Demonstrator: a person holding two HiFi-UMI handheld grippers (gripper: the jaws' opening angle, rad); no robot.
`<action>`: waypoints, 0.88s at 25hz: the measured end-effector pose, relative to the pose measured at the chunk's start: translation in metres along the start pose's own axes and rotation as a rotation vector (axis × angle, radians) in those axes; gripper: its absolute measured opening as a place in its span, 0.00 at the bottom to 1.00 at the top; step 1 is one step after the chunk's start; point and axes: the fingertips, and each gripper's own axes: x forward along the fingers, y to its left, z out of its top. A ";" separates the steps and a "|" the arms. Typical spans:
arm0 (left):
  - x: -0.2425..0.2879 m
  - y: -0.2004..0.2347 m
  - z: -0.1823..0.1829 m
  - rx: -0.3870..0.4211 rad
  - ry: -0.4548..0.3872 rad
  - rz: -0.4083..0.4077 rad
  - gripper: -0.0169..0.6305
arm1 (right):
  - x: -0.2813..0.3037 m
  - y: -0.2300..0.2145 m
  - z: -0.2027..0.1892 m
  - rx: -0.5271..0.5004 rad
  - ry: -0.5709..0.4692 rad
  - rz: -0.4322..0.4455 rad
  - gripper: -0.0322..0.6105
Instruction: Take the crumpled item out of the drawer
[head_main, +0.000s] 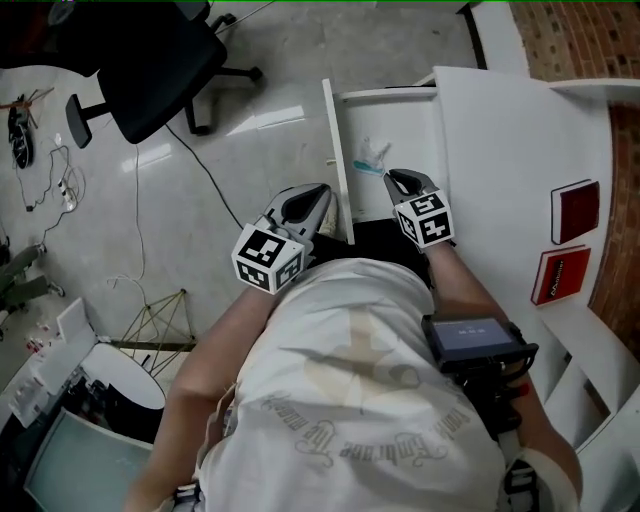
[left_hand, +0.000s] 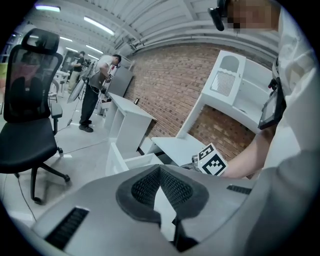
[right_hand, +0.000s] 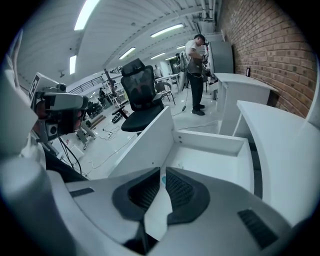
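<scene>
The reach is in hand: the right gripper (head_main: 402, 182) is held over the drawer (head_main: 400, 110), near the crumpled item (head_main: 372, 158) by its front panel (head_main: 338, 150). Fingers (right_hand: 182, 192) of both it and the left gripper (head_main: 320, 198) are closed, empty; the right must be opened next

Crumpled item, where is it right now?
In the head view the crumpled item lies inside the open white drawer, close to its tall left panel and just ahead of the tips of the right gripper.
</scene>
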 end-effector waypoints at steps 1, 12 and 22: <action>-0.001 0.002 -0.002 -0.008 0.000 0.006 0.06 | 0.004 -0.001 0.000 -0.013 0.009 0.004 0.09; -0.007 0.017 -0.015 -0.081 -0.004 0.061 0.06 | 0.046 -0.011 -0.005 -0.107 0.117 0.033 0.25; -0.022 0.034 -0.023 -0.124 -0.013 0.140 0.06 | 0.081 -0.015 -0.009 -0.202 0.233 0.063 0.38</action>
